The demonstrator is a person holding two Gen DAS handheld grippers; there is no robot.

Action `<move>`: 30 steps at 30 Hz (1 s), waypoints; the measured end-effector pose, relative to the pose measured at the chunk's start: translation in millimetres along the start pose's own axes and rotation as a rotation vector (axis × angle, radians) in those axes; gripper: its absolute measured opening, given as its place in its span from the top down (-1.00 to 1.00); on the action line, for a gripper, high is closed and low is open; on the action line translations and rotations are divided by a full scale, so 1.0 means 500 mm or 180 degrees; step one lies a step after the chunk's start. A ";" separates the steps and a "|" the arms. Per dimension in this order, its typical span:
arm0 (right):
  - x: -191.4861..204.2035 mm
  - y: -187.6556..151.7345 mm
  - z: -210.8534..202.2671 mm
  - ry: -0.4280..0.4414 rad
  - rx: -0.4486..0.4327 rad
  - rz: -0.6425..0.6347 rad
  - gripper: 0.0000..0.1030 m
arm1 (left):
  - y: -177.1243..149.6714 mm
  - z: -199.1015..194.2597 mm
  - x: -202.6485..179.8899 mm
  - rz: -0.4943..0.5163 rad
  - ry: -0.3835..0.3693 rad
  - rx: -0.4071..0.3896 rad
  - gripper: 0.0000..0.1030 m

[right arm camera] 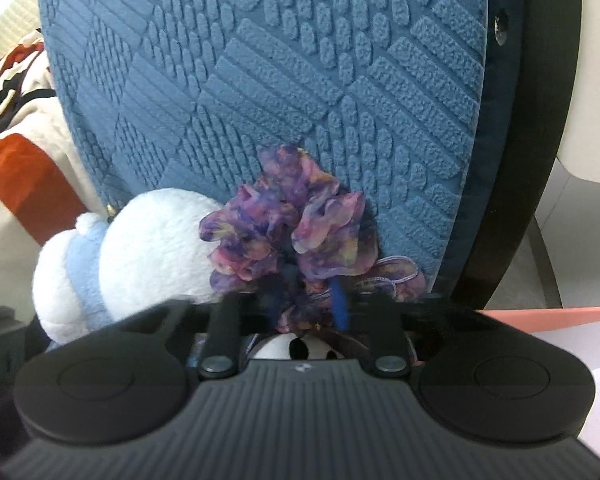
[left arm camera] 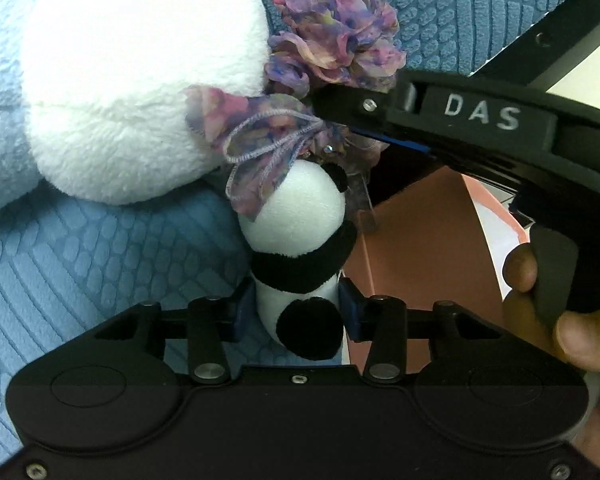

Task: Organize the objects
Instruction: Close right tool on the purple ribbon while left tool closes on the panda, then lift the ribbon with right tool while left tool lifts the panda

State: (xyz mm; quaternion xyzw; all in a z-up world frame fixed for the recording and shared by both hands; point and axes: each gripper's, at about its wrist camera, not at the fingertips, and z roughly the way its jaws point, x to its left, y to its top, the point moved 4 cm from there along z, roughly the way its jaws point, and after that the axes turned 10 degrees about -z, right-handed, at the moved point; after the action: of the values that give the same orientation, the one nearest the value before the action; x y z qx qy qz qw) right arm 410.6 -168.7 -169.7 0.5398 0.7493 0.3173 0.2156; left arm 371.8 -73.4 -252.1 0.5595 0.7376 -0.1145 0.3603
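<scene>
So I've got the little panda plush (left arm camera: 300,280) pinched around its lower body in my left gripper (left arm camera: 298,312), blue pads pressed into both sides, head pointing away from the camera. Its head is tucked right under the purple ruffled scrunchie (left arm camera: 332,52), and my right gripper (right arm camera: 308,304) is closed on that scrunchie — fabric bunched between its fingers, with the panda's face peeking out just below in the right wrist view.

What worries me: the scrunchie's loose thread loop (left arm camera: 260,148) is draped over the panda's head. If I pull the two grippers apart, that loop could snag and drag one item out of its grip, probably the panda since it's soft and round and could squirt out of the pads.

Around it — a big white plush (left arm camera: 140,80) sits touching the scrunchie on the left, all of it on the blue textured cushion (right arm camera: 300,80). The white plush is in the way of any leftward move. A pink box (left arm camera: 420,240) sits below on the right, maybe the drop spot, can't tell.
</scene>
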 end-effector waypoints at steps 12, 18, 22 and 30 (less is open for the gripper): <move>0.010 0.003 -0.040 0.0010 -0.0122 0.0017 0.95 | -0.029 -0.077 0.013 -0.0009 0.0140 -0.0015 0.23; 0.025 -0.006 -0.075 0.0060 -0.0175 0.0042 0.95 | -0.068 -0.141 0.051 -0.0114 0.0281 -0.0080 0.23; 0.044 -0.021 -0.098 0.0065 -0.0190 0.0047 0.95 | -0.080 -0.204 0.098 -0.0165 0.0329 -0.0169 0.23; 0.100 -0.073 -0.149 0.0066 -0.0129 0.0068 0.95 | -0.073 -0.256 0.111 -0.0278 0.0423 -0.0374 0.23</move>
State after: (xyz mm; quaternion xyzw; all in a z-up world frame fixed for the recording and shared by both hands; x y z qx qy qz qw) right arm 320.2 -147.3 -142.2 0.5399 0.7391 0.3402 0.2153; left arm 280.6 28.4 -206.1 0.5110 0.7891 -0.0493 0.3374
